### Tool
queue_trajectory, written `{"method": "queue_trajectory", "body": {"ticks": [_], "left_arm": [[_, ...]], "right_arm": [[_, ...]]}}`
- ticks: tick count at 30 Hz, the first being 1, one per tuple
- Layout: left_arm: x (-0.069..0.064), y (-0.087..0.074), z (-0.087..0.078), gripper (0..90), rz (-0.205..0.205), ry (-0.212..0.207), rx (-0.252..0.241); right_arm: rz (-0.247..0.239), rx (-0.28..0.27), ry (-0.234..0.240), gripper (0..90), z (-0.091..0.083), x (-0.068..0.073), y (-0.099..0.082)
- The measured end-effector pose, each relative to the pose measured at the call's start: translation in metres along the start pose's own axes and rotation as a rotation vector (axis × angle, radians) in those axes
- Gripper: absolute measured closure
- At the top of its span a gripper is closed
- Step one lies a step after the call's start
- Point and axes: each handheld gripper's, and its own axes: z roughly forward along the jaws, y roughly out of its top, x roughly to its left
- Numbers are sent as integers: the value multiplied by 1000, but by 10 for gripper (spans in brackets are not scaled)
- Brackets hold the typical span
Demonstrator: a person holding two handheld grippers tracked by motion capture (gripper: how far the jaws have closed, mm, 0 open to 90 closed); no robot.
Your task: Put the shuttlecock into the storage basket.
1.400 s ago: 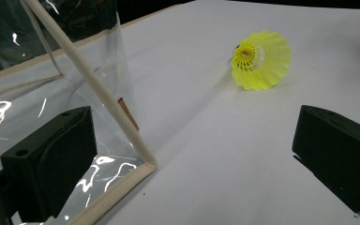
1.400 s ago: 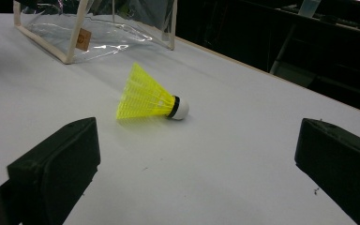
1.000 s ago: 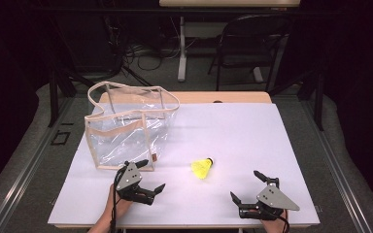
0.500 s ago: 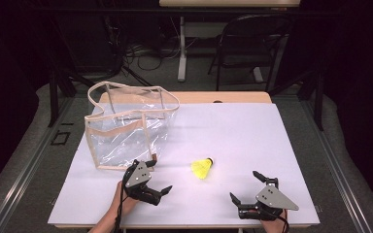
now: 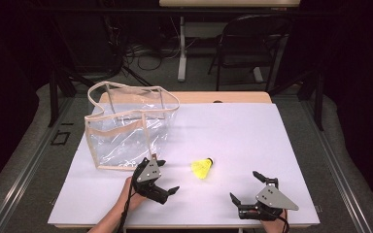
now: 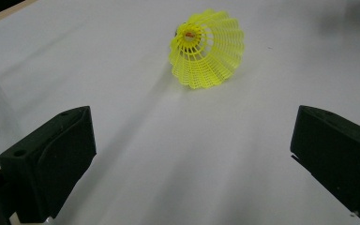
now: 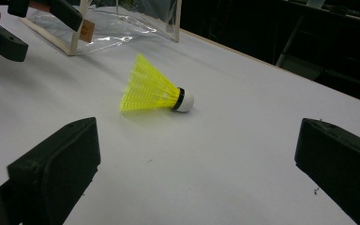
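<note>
The white counter (image 5: 252, 141) carries everything, and it is wide, so both hands have room to work from the near edge. On its far left stands a clear plastic bag (image 5: 126, 128) with beige trim; it is upright and its top is open, probably so that something can be dropped in from above. The left gripper (image 5: 161, 182) is at the near side, just in front of the bag, and its jaws are wide apart and turned to the right, toward the shuttlecock; I judge that it prepares to take it. The right gripper (image 5: 248, 189) rests near the right near corner, well apart from the other things, and its jaws are also apart and hold nothing; it seems to wait. The smallest thing is the yellow shuttlecock (image 5: 202, 167), which lies on its side between the two grippers, a little nearer to the left one. In the left gripper view its open skirt (image 6: 207, 49) faces the camera, so the jaws can close on the skirt from both sides.
</note>
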Motion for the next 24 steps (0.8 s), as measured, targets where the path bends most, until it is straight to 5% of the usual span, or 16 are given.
{"method": "queue_trajectory", "body": {"ticks": [24], "left_arm": [[9, 29, 30, 2, -5, -47, 34]], "right_arm": [[3, 8, 3, 2, 0, -1, -2]]}}
